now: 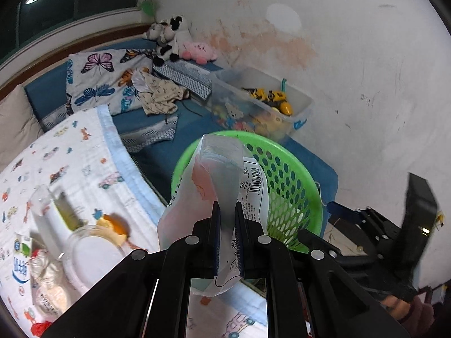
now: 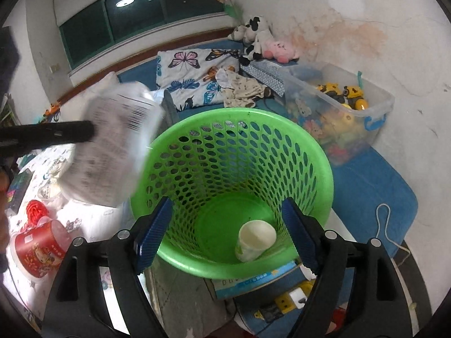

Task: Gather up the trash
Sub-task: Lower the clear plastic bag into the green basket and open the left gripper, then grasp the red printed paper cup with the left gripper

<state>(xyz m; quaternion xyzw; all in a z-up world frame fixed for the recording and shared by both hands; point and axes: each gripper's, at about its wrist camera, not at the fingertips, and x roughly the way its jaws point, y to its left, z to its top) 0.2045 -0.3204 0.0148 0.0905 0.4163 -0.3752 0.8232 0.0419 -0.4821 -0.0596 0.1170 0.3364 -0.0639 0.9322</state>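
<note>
The left tongs (image 1: 227, 211) are clamping a crumpled, translucent plastic wrapper (image 1: 222, 169) between their blue pads, the jaws nearly meeting on the film; the wrapper, printed with a barcode and small text, is hanging in the air just in front of the near rim of the green perforated waste basket (image 1: 284, 174). In the right wrist view the same wrapper (image 2: 112, 146) is appearing blurred at the left of the basket (image 2: 197, 152), with the black arm of the left tongs (image 2: 48, 135) reaching in from the left edge. The right tongs (image 2: 225, 231) are standing wide apart above the basket's mouth, gripping nothing, their pads framing the basket floor. A white paper cup (image 2: 255, 239) is lying on its side at the bottom of the basket. To the left, a white blanket printed with small cars (image 1: 70, 163) is carrying further litter: a clear round lid (image 1: 93, 250), an orange peel (image 1: 117, 225) and a carton (image 1: 21, 262); a red tub (image 2: 39, 253) is sitting near the right tongs. Behind the basket, a clear storage bin of toys (image 2: 338, 107), a butterfly-print pillow (image 2: 191, 76) and plush toys (image 2: 265, 45) are resting on the blue mattress (image 2: 369, 188) against the wall.
</note>
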